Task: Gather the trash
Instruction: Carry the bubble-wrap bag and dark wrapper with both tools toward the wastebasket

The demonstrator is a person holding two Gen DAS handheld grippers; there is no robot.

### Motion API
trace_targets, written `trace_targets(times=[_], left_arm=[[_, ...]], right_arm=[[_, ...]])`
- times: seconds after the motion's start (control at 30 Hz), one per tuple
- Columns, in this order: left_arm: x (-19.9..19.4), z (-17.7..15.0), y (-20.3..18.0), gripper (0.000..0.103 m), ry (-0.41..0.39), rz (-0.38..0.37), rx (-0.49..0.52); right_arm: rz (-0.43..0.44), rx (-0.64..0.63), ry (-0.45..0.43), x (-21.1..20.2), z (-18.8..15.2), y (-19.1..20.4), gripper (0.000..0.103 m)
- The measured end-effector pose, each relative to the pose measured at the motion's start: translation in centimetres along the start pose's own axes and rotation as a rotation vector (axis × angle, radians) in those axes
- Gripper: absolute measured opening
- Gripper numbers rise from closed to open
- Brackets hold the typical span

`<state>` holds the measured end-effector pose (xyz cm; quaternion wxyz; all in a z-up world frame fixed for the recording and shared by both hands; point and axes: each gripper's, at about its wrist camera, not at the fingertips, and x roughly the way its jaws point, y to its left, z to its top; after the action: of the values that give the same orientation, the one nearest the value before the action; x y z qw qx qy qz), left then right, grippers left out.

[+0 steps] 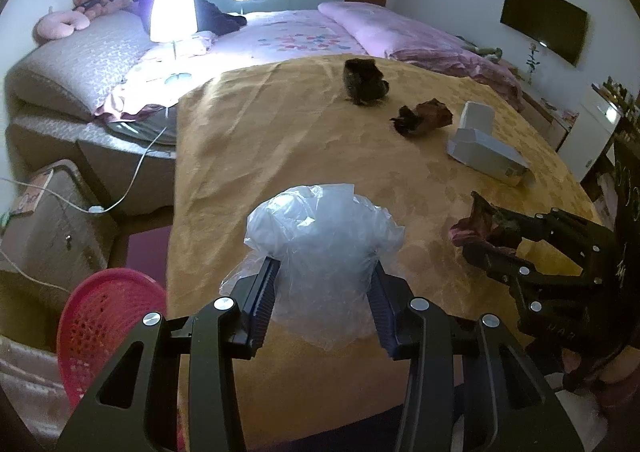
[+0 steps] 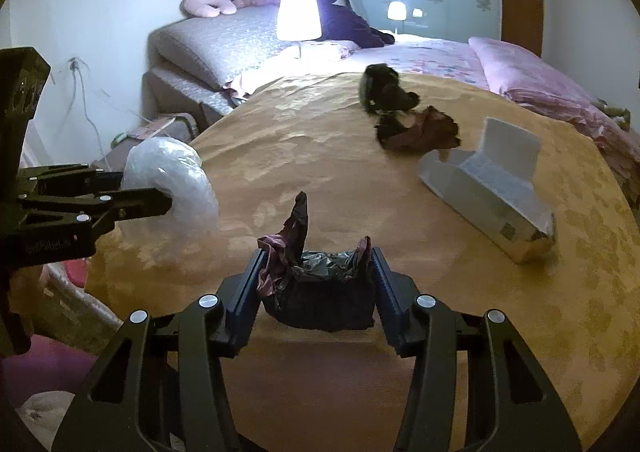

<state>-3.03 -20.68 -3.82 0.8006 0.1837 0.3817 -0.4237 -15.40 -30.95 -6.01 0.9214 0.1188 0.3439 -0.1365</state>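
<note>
My left gripper (image 1: 325,284) is shut on a crumpled clear plastic bag (image 1: 324,236) above the yellow tablecloth (image 1: 280,139). My right gripper (image 2: 316,272) is shut on a dark crumpled wrapper (image 2: 320,288) with reddish edges, low over the cloth. In the left wrist view that gripper (image 1: 476,240) sits at the right with the wrapper (image 1: 484,219) in it. From the right wrist, the left gripper (image 2: 136,191) and its clear bag (image 2: 172,179) show at the left. Farther back lie a black crumpled piece (image 1: 364,81), a brown crumpled piece (image 1: 424,117) and an open white carton (image 1: 484,147).
A pink perforated basket (image 1: 108,324) stands below the table's left edge. Behind the table is a bed with pink bedding (image 1: 304,31) and a lit lamp (image 1: 172,13). A cardboard box and cables (image 1: 52,203) sit on the floor at the left.
</note>
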Motion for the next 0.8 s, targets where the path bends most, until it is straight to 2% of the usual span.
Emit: trace_targets(times=[0.53,0.8], left_arm=[[-1.3,-1.4,2.7,0.041,-0.002,0.036,-0.046],[-2.3,-2.4,5.6,0.041,0.004,0.090,-0.105]], right_arm=[[0.057,-0.051,0.019,1.0,1.0,2.7,0.050],[0.104,-0.075,0.032,2.2,2.1,4.5,0.050]])
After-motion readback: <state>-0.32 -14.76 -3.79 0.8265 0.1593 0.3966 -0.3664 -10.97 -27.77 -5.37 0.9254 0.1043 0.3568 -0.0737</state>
